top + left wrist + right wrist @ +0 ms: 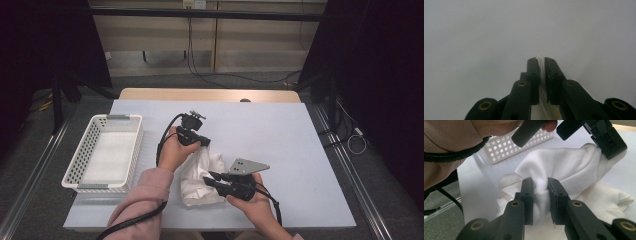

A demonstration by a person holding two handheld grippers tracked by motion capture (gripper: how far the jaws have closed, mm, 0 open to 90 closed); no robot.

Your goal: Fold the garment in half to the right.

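The white basket (102, 150) stands unfilled at the left of the tabletop (280, 135), and just to its right the left gripper (198, 142) has its fingers (534, 75) clenched on a thin edge of the white cloth (202, 175), which lies crumpled near the front edge. The right gripper (212, 178) pinches a thick fold of it, so this looks like the folding or gathering step. Next, I'd guess, both hands lift together and carry the cloth left to the basket; I can read no label or writing anywhere.
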